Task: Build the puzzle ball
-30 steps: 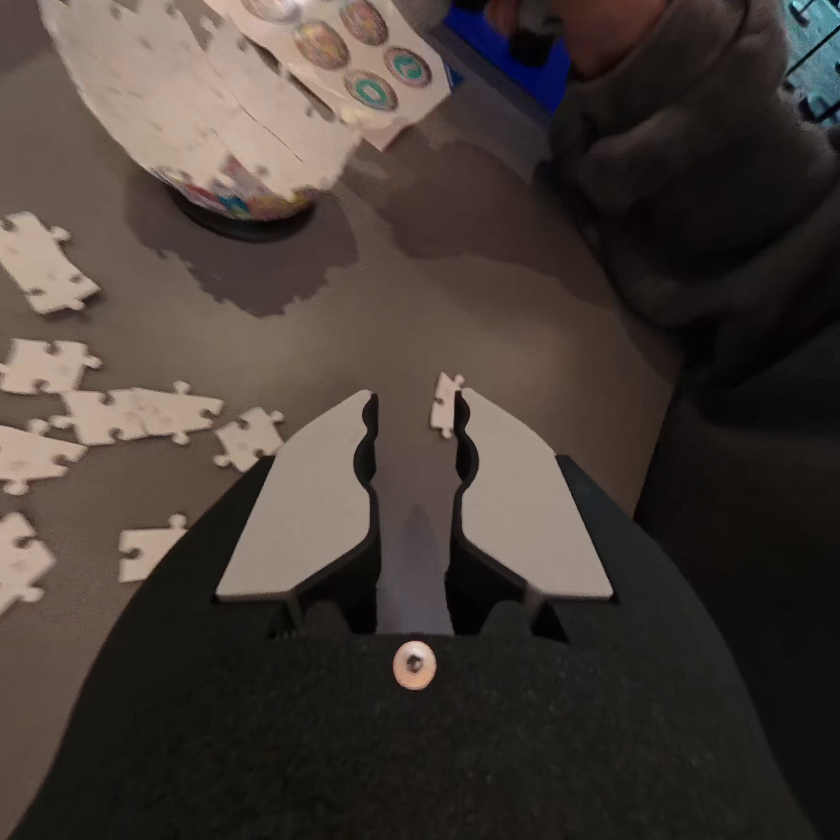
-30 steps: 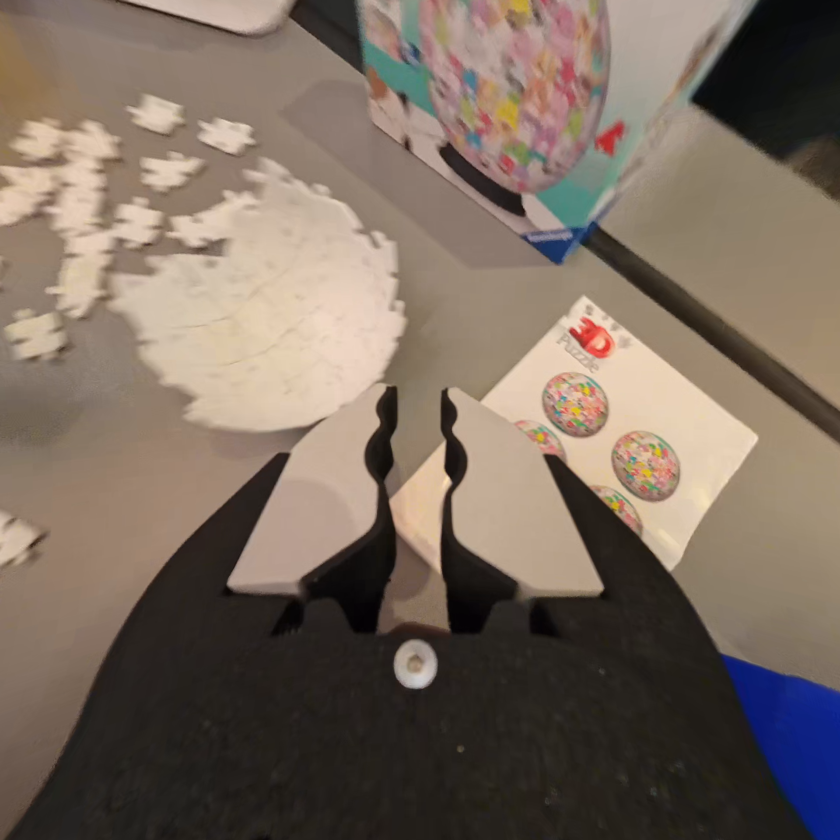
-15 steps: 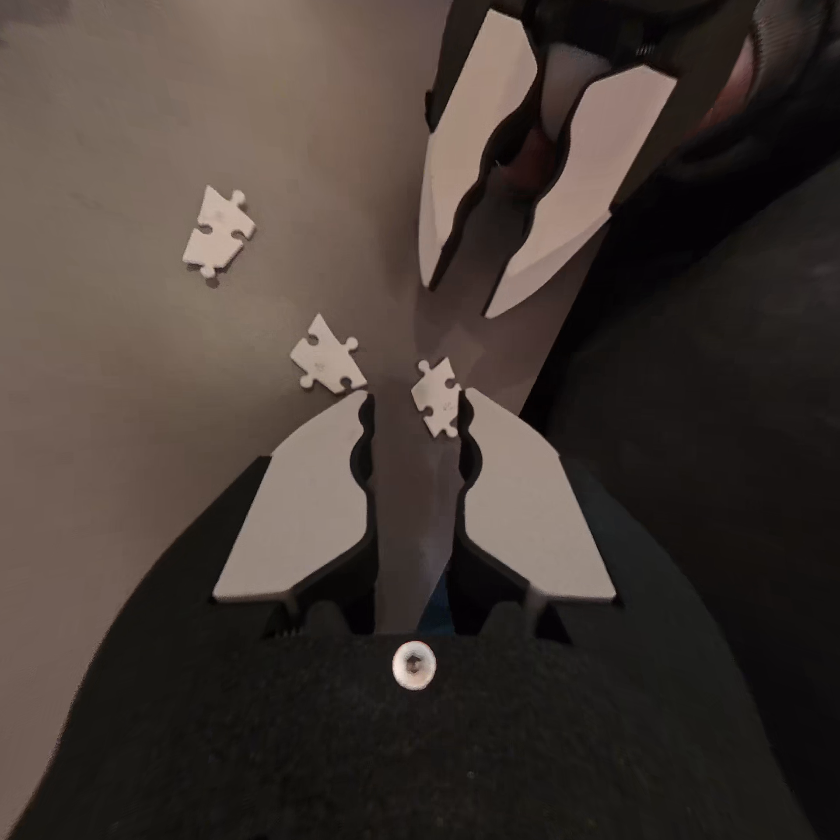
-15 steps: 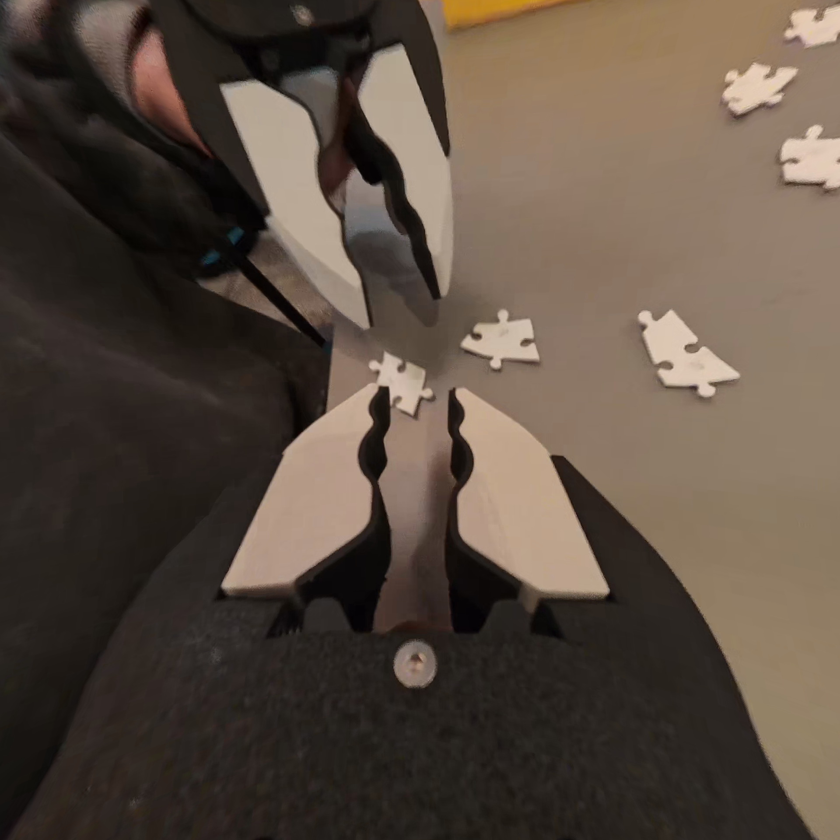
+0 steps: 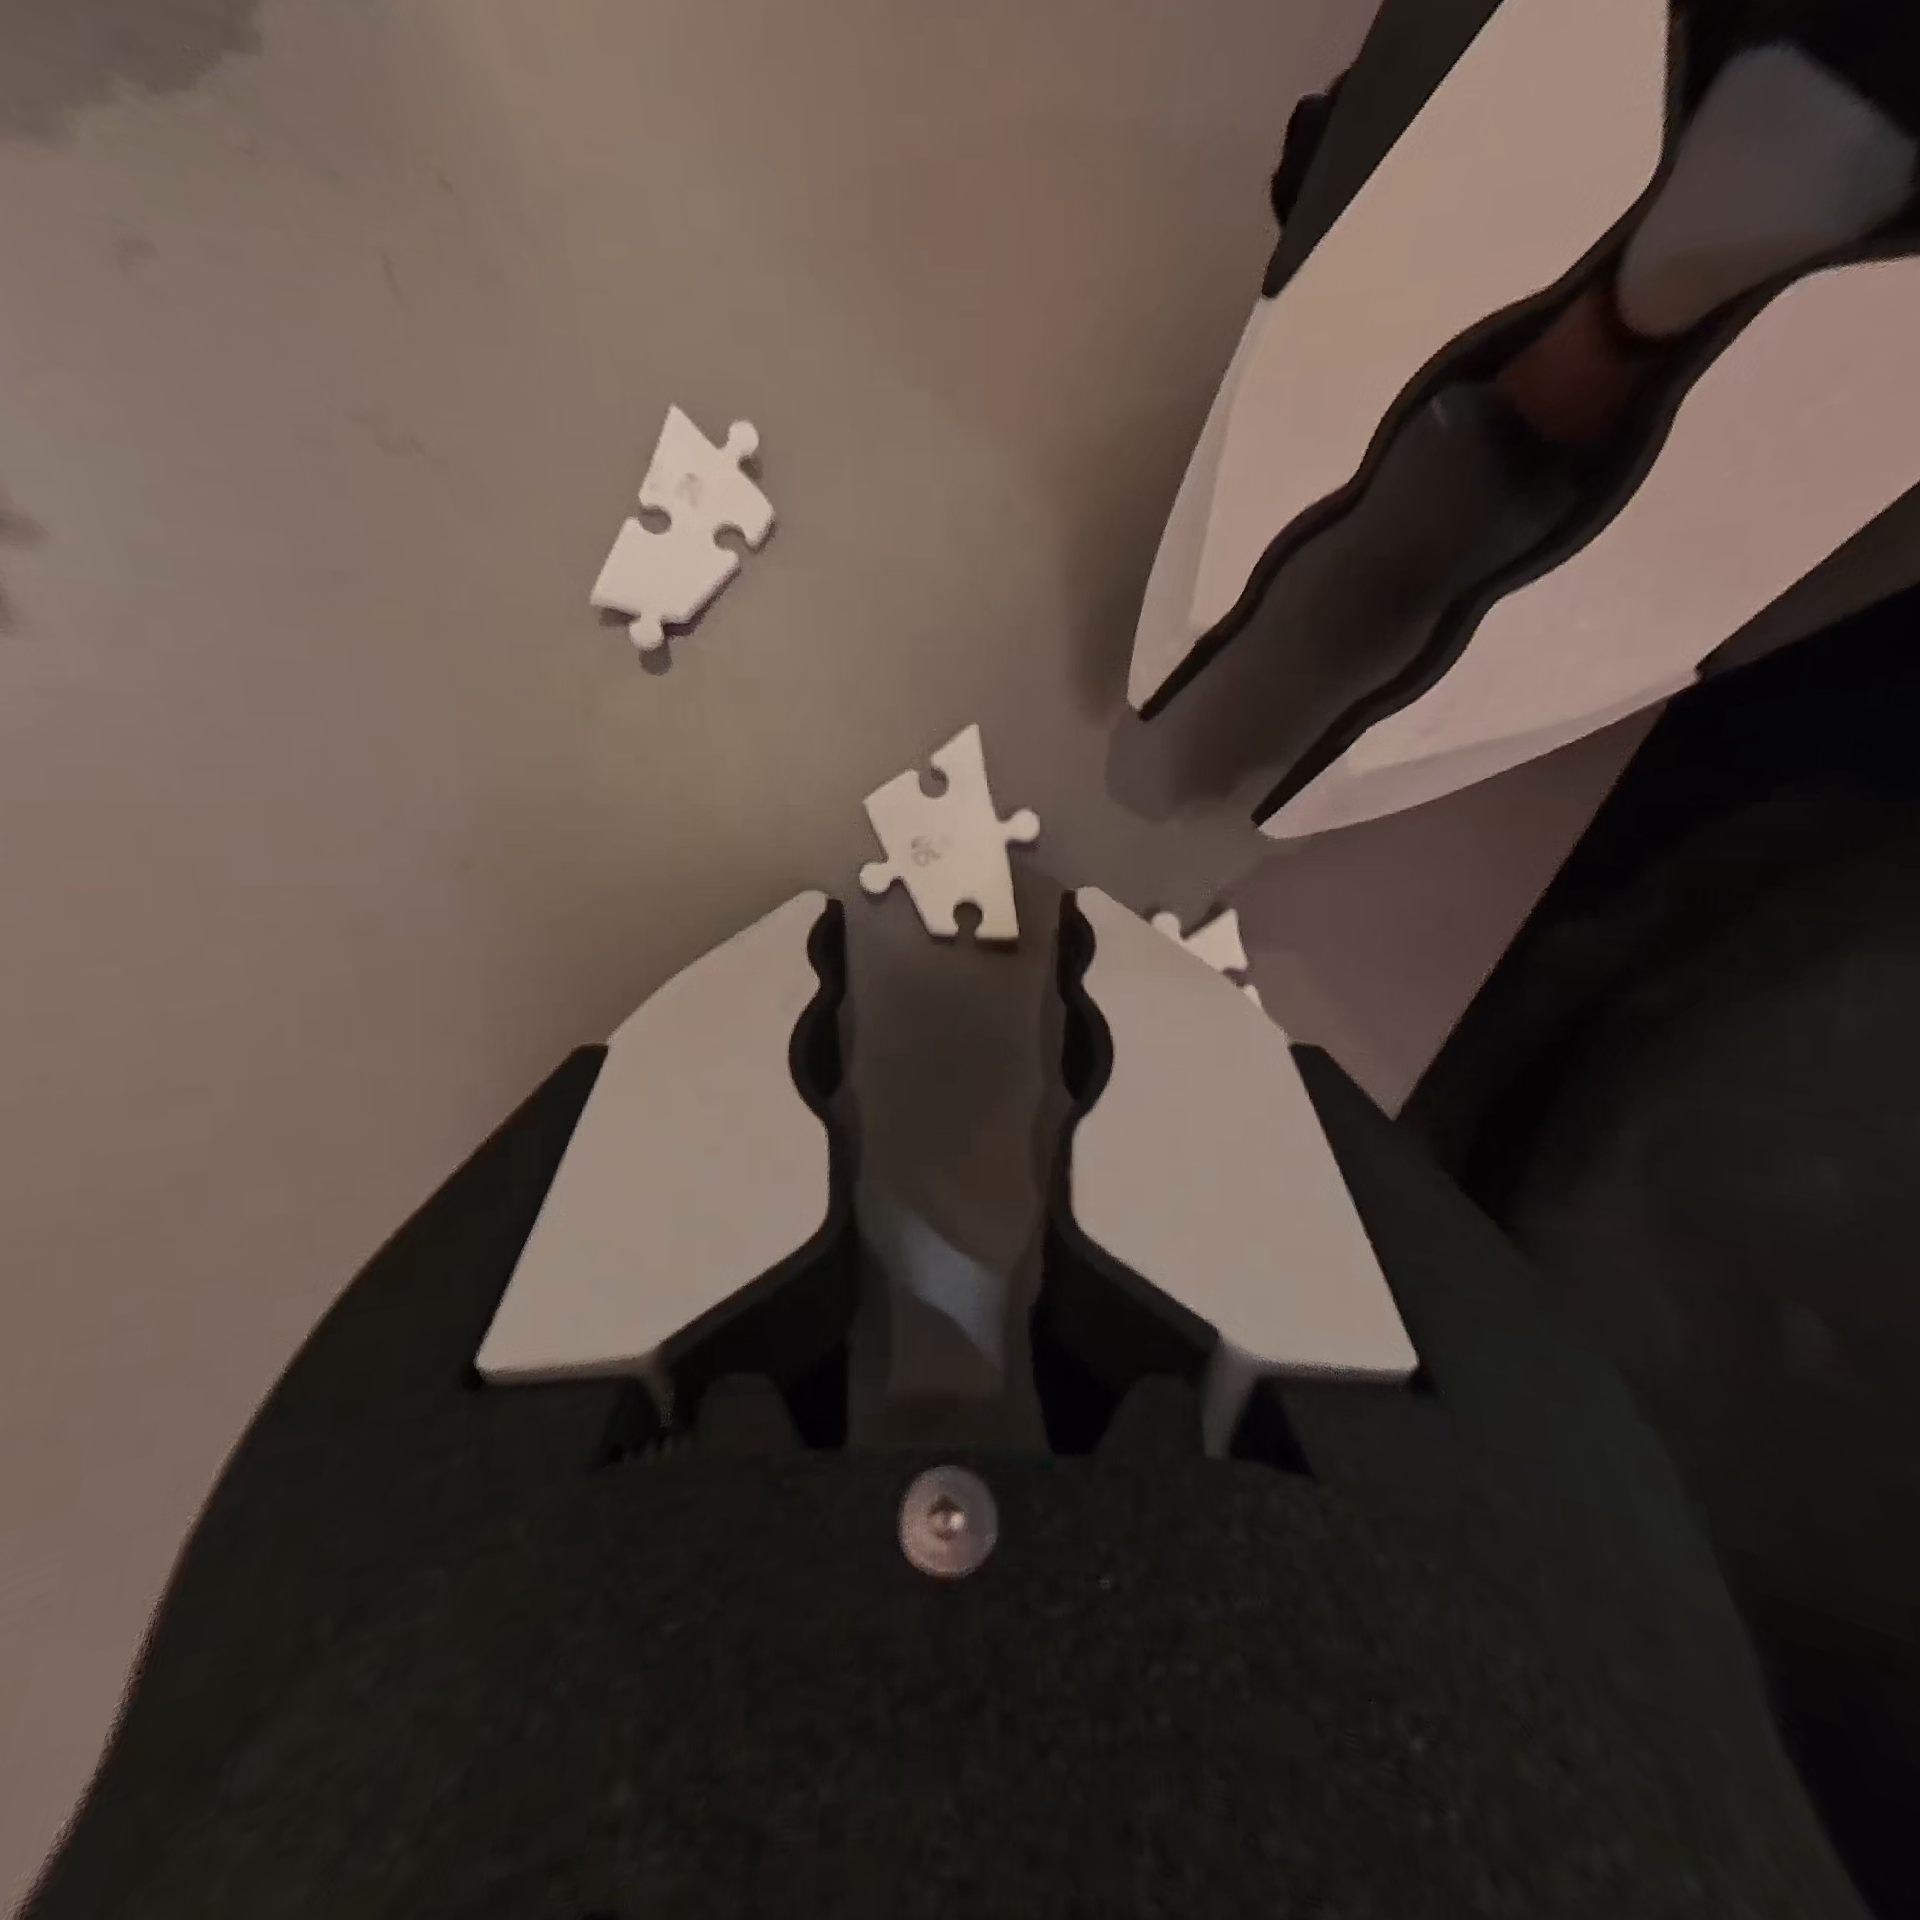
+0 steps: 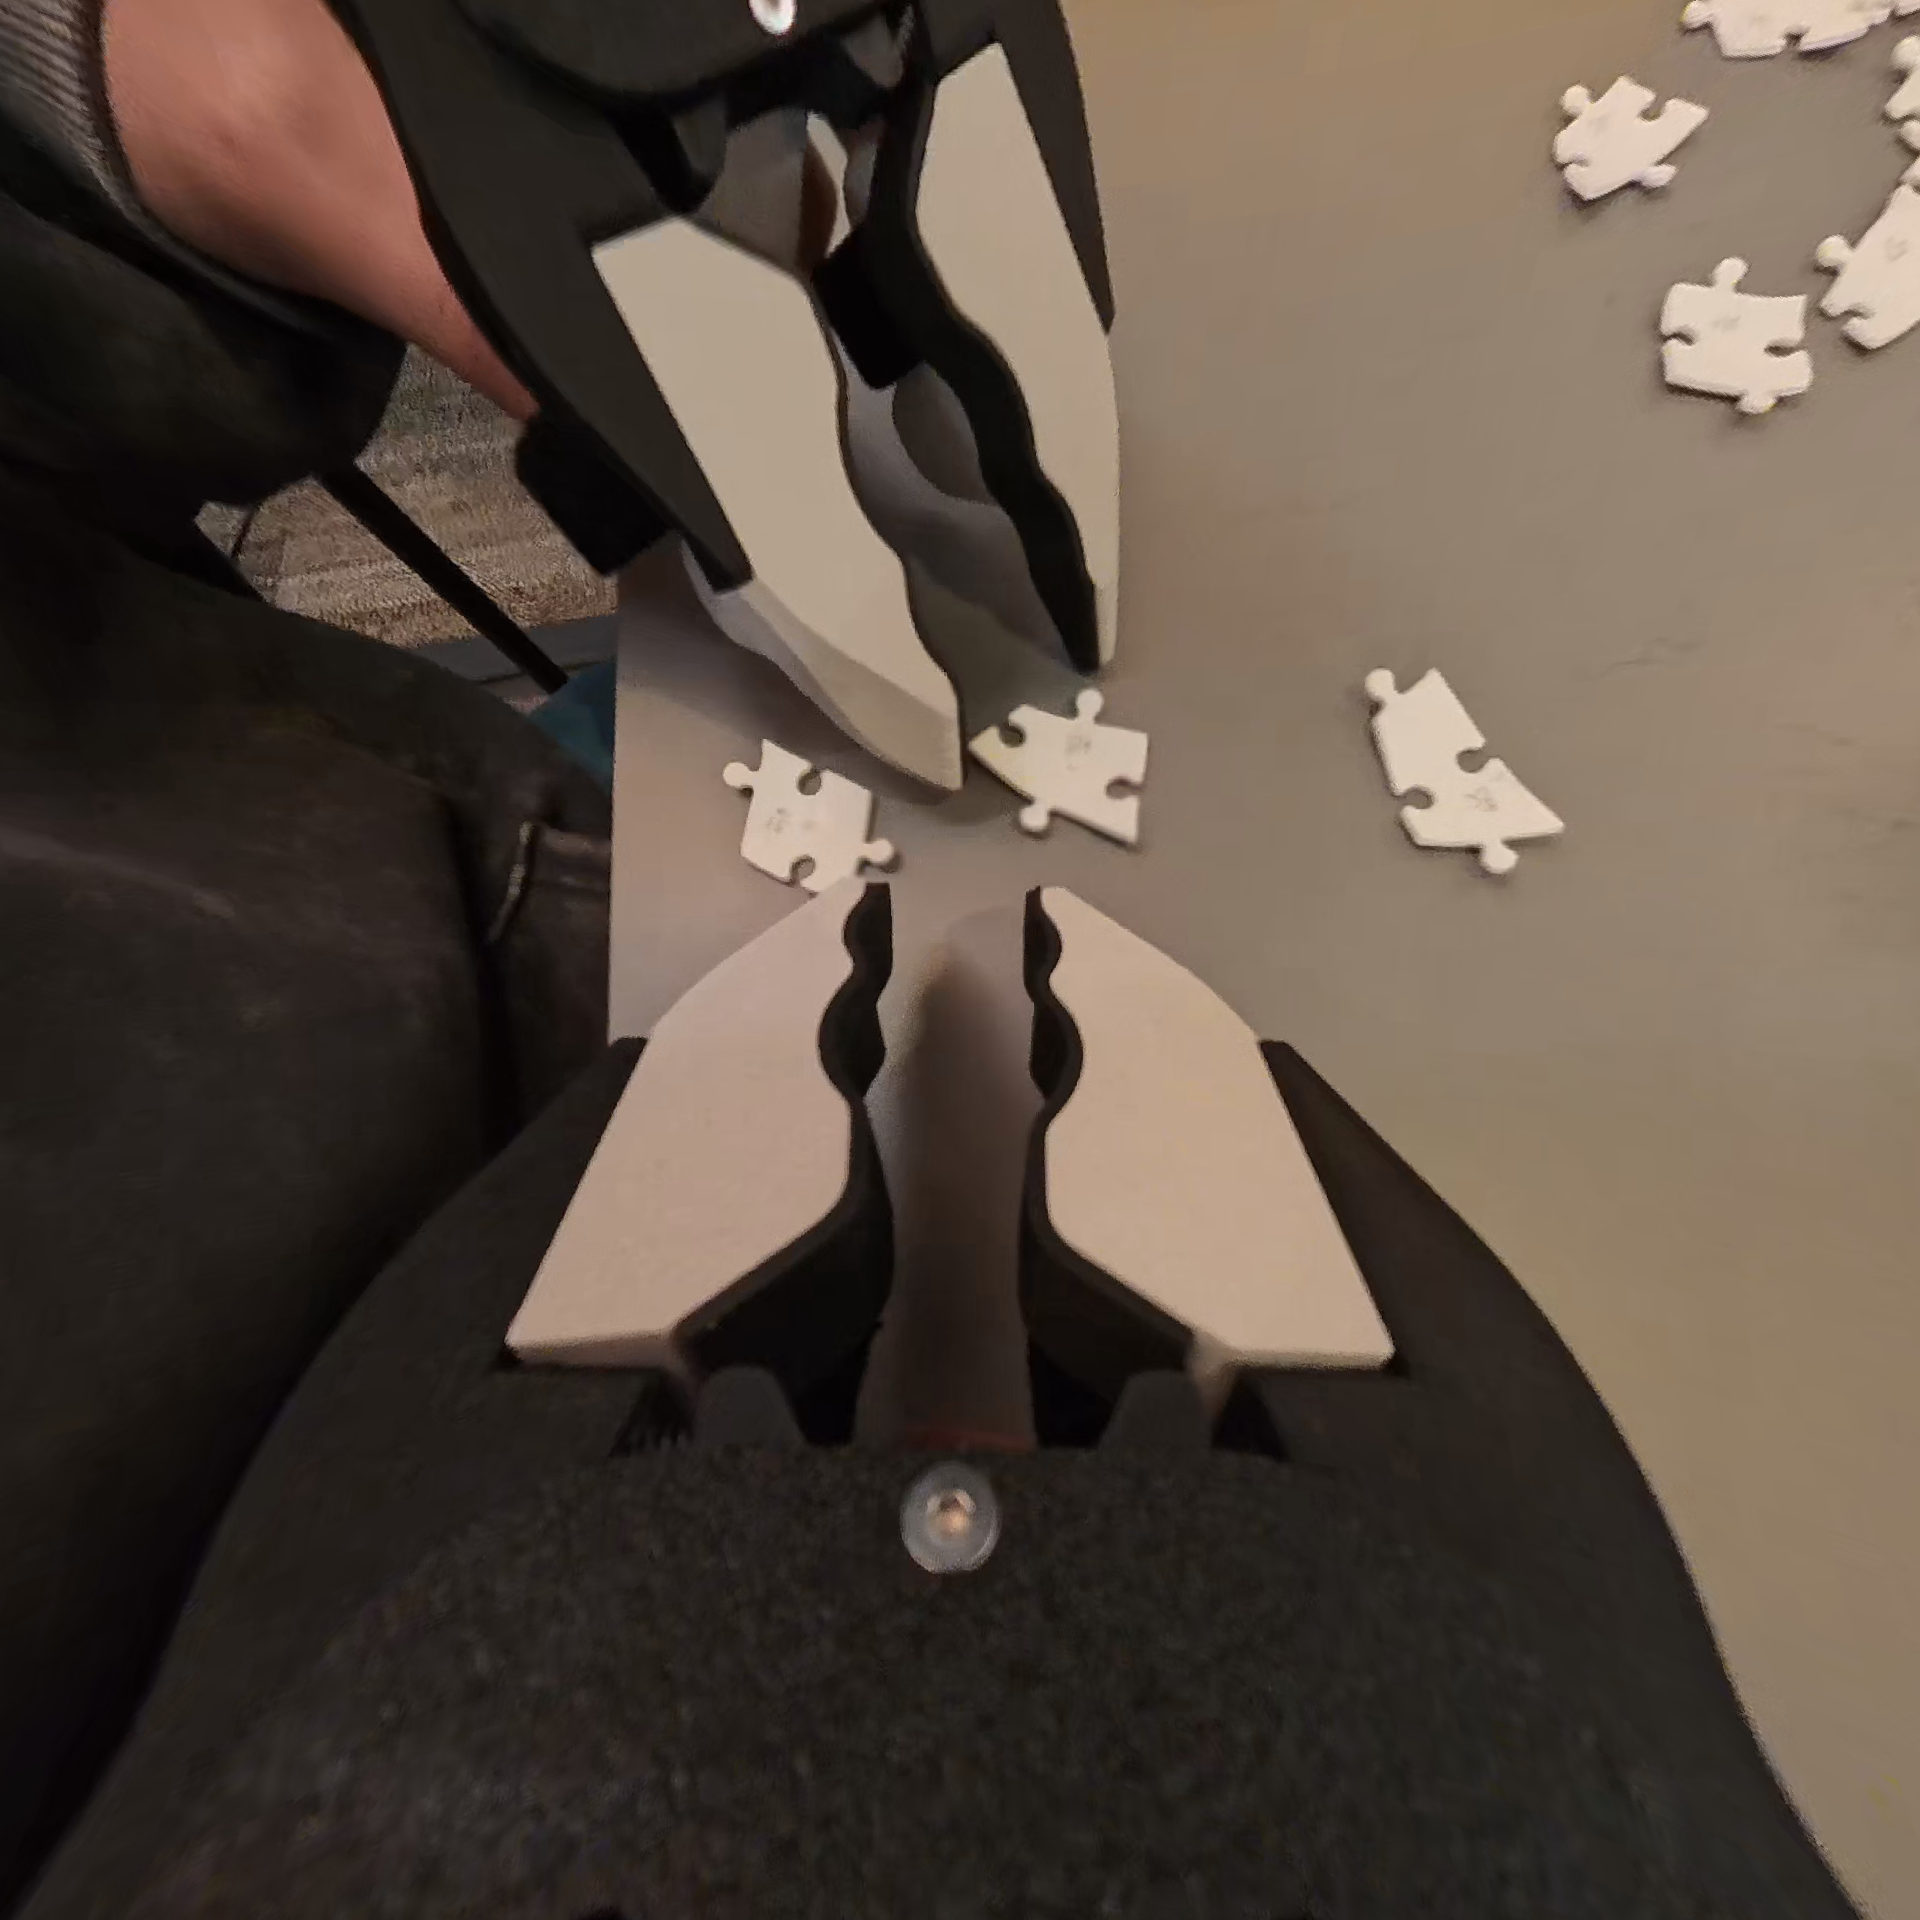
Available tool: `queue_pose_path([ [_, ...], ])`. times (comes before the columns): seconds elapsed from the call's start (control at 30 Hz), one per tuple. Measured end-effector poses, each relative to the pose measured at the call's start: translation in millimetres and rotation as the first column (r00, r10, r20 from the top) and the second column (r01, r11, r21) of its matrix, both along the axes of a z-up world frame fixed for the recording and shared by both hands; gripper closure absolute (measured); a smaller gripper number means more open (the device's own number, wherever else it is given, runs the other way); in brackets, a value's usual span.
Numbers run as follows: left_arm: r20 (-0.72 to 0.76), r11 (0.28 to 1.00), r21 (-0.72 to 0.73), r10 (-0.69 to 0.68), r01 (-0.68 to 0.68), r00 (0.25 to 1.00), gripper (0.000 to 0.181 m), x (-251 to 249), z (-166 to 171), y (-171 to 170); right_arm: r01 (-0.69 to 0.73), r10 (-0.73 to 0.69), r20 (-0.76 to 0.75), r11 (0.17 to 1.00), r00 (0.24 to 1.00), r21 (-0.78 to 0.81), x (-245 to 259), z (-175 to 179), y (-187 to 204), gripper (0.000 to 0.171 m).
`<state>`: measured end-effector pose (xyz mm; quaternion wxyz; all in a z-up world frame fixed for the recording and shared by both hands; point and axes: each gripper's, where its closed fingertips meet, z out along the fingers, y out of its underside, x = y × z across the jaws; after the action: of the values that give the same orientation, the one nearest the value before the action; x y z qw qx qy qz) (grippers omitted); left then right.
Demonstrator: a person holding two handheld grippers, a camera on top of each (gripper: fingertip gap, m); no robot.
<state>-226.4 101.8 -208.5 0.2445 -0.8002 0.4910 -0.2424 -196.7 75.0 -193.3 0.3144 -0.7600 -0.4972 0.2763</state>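
Observation:
Flat white puzzle pieces lie on the grey table. My left gripper is open and empty, low over the table, with a single piece just ahead between its tips. In the right wrist view the left gripper points down at that piece. A second single piece lies near the table edge, just ahead and left of my open, empty right gripper; the left finger partly hides it in the left wrist view. The right gripper shows at upper right there.
A joined pair of pieces lies farther out, also seen in the right wrist view. Several loose pieces lie at the far right. The table edge runs close by, with a person's dark clothing and hand beyond it. About 5 centimeters separates my left fingertips from my right.
Both grippers swung from the half ball and box towards the near table edge and now face each other. The left gripper shifted so a single piece sits between its tips.

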Motion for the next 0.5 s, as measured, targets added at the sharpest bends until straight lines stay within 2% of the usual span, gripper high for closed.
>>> queue_pose_path([
  [0.13,-0.059,0.996,0.083,-0.010,0.015,0.998,0.153,-1,-2,13,0.037,-0.037,-0.021,0.999,0.999,0.017,7,5,10,0.148],
  [0.2,-0.109,0.987,0.162,0.022,-0.004,0.994,0.145,-10,-1,30,0.043,-0.043,-0.026,0.999,0.999,0.014,9,5,12,0.148],
  [0.27,-0.133,0.984,0.179,0.042,-0.018,0.990,0.145,-19,0,40,0.047,-0.046,-0.028,0.999,0.999,0.013,10,5,13,0.148],
  [0.4,-0.013,0.990,0.138,-0.001,0.003,1.000,0.143,-14,14,26,0.040,-0.039,-0.030,0.999,0.999,0.028,10,7,13,0.148],
  [0.5,-0.052,0.990,0.134,-0.040,0.046,0.998,0.146,-17,5,15,0.034,-0.033,-0.024,0.999,0.999,0.032,10,6,13,0.148],
])
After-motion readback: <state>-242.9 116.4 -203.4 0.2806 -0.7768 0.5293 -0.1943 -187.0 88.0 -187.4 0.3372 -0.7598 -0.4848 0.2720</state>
